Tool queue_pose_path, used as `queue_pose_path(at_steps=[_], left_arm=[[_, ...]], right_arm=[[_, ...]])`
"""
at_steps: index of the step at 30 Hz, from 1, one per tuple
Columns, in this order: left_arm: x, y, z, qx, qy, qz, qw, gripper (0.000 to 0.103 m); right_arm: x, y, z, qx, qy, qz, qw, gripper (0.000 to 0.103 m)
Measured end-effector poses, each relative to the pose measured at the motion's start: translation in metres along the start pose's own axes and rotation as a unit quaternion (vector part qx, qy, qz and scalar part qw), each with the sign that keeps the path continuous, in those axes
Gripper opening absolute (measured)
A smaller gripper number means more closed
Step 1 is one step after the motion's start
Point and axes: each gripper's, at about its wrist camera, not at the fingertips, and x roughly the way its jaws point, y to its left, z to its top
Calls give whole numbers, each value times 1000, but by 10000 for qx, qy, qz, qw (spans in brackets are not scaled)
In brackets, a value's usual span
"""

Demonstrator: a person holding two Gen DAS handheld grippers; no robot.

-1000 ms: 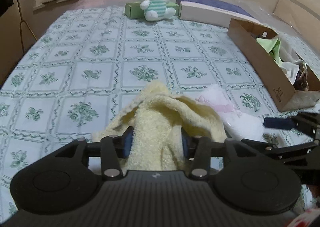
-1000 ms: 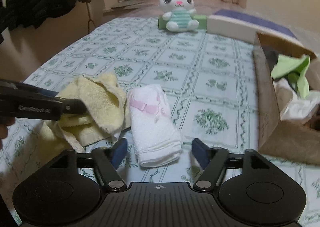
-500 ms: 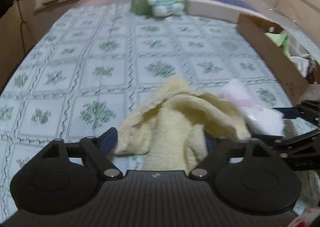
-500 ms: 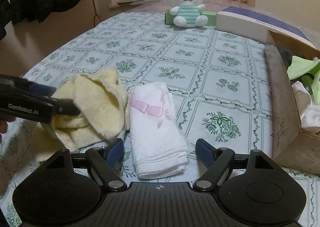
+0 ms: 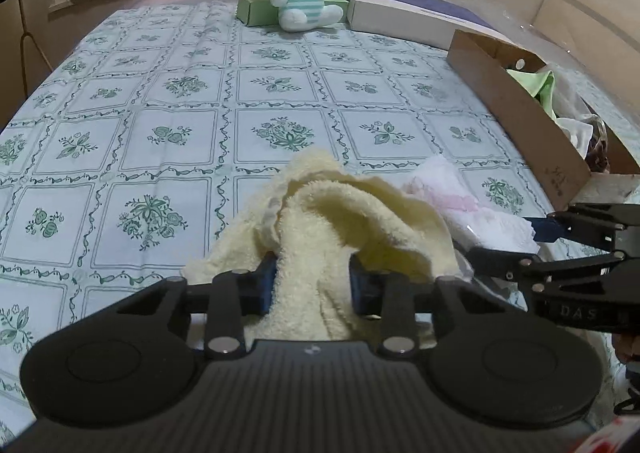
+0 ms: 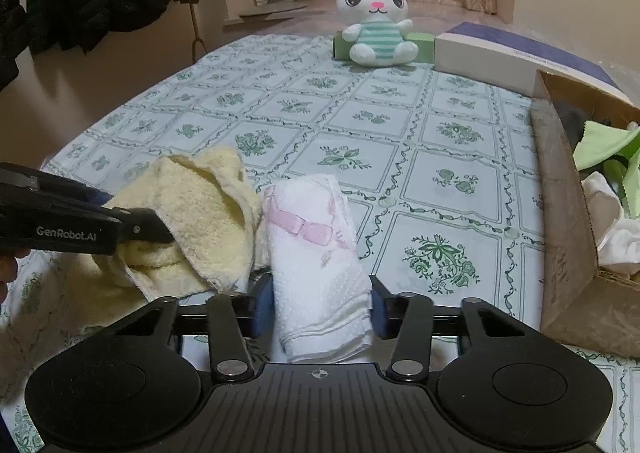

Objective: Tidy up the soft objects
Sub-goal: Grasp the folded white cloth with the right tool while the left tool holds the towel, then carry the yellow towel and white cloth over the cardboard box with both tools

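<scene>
So each towel is sitting dead ahead of its own tongs, between the pads, and that's what the next move hangs on, I reckon. The white towel [image 6: 318,253] is folded into a long strip whose long axis runs straight away from the right tongs [image 6: 320,307], near end right between the pads. Those jaws are closing; the pads sit at the towel's two edges, and it looks like they're just about touching without really squeezing yet, hard to be sure. The yellow towel [image 5: 340,237] is a crumpled heap, no real long axis, bunched up in front of the left tongs [image 5: 314,285]. Those jaws are closing too, and a fat fold of the terry is already pinched between the blue pads.

The two towels lie side by side and touch, yellow on the left, white on the right, so each hand is nearer its own one. The box [image 6: 568,237] with cloths in it stands off to the right, closer to the right hand.

Count: two towels on the bench [image 6: 360,121], two tongs, one open cardboard box, one plush toy [image 6: 374,25] at the far end with a green box and a flat white box next to it.
</scene>
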Motion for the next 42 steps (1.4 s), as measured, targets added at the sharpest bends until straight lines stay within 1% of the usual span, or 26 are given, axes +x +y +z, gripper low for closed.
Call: queue_pose_path(at_steps=[1,3,7,16,20,25,30,35,42], left_arm=[[-1,-1,0,-12,-2,13,10000,27],[-3,-3,2,-46,-2,36,10000,26],[-10,-9,5,-82,-33,63,9999,25],[-40,-24,17,-89,-295,-31,9995,24],[-55,-35,24,-1,-461,-62,9989,24],[-66,-51,33,104,-574,-137,9982,25],[-73,-74,43,307,-697,-272,9967,25],[-74,-102,62,535,-852,-452,9939,25],[-71,-147,95,882,-1117,-761,9869,25]], right_arm=[[-2,0,0,3,-22,10,10000,38],[-6,0,1,28,-62,24,10000,33],[-18,-1,2,118,-150,-28,9998,30],[-58,-7,8,293,-477,-197,9982,29],[-78,-11,10,380,-647,-266,9968,29],[-100,-18,9,491,-812,-358,9948,29],[-121,-30,8,633,-955,-499,9922,29],[-138,-47,9,774,-1091,-681,9887,30],[-160,-84,17,944,-1332,-1036,9811,30]])
